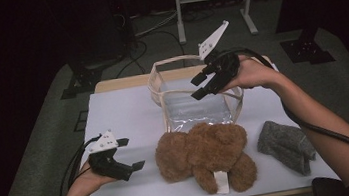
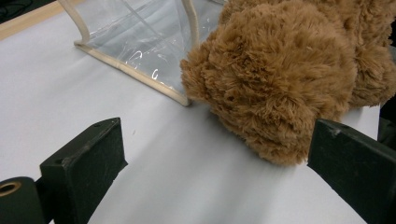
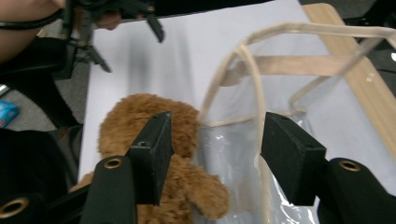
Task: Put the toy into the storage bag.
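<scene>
While hovering above clear bag (image 1: 196, 108), right gripper (image 1: 200, 85) gaping, empty; left gripper (image 1: 128, 155) likewise released. Judging brown teddy bear (image 1: 204, 154) light, squashy: gripping mid-body plush advised.
</scene>
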Tool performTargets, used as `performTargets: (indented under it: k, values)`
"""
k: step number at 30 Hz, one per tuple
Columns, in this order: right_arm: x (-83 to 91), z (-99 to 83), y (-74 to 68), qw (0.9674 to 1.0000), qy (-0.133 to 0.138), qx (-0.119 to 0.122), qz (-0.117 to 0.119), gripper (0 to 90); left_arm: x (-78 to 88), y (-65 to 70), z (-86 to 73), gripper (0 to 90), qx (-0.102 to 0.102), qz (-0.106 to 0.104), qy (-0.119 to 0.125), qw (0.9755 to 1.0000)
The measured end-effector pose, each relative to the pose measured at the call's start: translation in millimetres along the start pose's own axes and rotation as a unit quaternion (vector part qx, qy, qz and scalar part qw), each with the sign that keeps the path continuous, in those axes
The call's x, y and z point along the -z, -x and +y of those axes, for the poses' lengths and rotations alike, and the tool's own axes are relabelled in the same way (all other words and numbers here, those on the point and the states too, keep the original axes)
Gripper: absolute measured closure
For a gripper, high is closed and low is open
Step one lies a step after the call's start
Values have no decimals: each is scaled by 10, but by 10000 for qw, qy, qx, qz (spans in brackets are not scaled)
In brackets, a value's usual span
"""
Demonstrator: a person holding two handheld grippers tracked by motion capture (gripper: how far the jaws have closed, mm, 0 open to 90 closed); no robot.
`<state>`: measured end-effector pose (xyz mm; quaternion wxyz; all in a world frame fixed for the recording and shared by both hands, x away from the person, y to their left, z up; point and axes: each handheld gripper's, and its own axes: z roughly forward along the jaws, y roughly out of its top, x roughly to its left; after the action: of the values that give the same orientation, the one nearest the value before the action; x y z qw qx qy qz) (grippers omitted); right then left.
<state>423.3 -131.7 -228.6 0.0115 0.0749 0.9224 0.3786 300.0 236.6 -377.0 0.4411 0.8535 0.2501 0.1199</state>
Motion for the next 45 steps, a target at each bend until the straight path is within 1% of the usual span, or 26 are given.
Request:
performTargets:
  k: [3,10,11,12,15,16,17,18,20,21,25,26,28,29,32,34,36,40,45]
  values:
    - [-13,19,-104,9999,-57,76,44,394,2,-1,-8,31,15,4,-8,10000]
    - [-113,54,-413,9988,-179,323,330,374,7,3,-10,31,11,-2,-25,10000]
    - [-113,54,-413,9988,-179,323,330,374,7,3,-10,31,11,-2,-25,10000]
    - [-181,28,-498,9981,-230,348,448,364,16,3,-13,31,27,-1,-2,10000]
    - [-308,-38,-580,9968,-451,388,533,348,24,-4,-19,31,54,11,17,10000]
    - [-361,-68,-606,9962,-533,356,589,346,25,-5,-22,31,62,8,10,10000]
    - [-361,-68,-606,9962,-533,356,589,346,25,-5,-22,31,62,8,10,10000]
    - [-416,-100,-627,9956,-598,340,638,343,25,-6,-24,31,59,11,2,10000]
    - [-560,-182,-661,9945,-749,296,667,320,22,-6,-26,31,64,12,12,10000]
    - [-648,-238,-666,9934,-882,267,682,308,22,-5,-26,31,64,3,9,10000]
    - [-780,-328,-670,9916,-1083,185,678,289,22,-6,-31,31,76,-2,16,10000]
    - [-815,-352,-679,9906,-1167,169,694,289,23,-8,-31,31,74,2,14,10000]
    - [-828,-361,-686,9904,-1197,175,673,287,24,-10,-32,31,75,6,19,10000]
    - [-858,-384,-704,9899,-1279,154,597,278,25,-11,-33,31,76,4,19,10000]
    - [-888,-418,-710,9893,-1347,152,540,266,23,-11,-37,31,96,8,15,10000]
    - [-909,-456,-714,9892,-1373,166,481,254,21,-15,-40,31,97,11,9,10000]
    - [-922,-485,-728,9897,-1344,158,470,247,16,-16,-44,31,100,2,0,9999]
    - [-946,-542,-760,9887,-1442,217,352,234,4,-17,-47,31,99,-6,-34,9999]
    - [-950,-587,-768,9879,-1505,196,311,224,4,-23,-54,31,102,-9,-33,9999]
